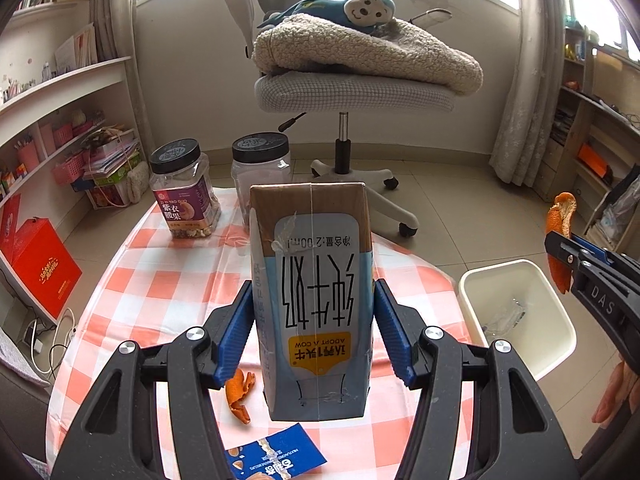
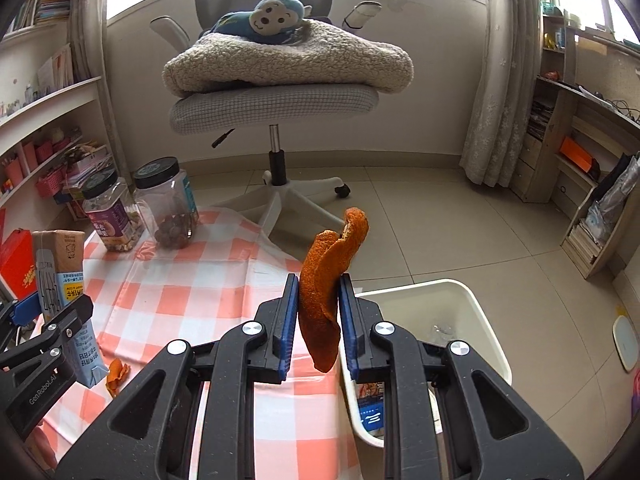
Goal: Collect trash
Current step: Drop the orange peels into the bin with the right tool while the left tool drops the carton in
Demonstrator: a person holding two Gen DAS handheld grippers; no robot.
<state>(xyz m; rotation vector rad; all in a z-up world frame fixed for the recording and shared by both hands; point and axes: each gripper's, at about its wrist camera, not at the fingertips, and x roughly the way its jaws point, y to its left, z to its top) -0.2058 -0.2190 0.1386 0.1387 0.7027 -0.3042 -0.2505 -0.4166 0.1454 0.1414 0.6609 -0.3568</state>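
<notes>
My left gripper (image 1: 313,332) is shut on an upside-down milk carton (image 1: 312,300) and holds it above the checked table (image 1: 160,292). It also shows in the right wrist view (image 2: 60,280). My right gripper (image 2: 318,320) is shut on a strip of orange peel (image 2: 328,280), held near the table's right edge beside the white bin (image 2: 480,320). The peel (image 1: 562,236) and bin (image 1: 516,308) also show at the right of the left wrist view. Another orange peel (image 1: 239,394) and a blue wrapper (image 1: 276,458) lie on the cloth below the carton.
Two black-lidded plastic jars (image 1: 184,192) (image 1: 260,168) stand at the table's far side. An office chair (image 1: 352,80) with a blanket and plush toy is beyond the table. Shelves line both walls. The bin holds clear plastic and a blue packet (image 2: 370,412).
</notes>
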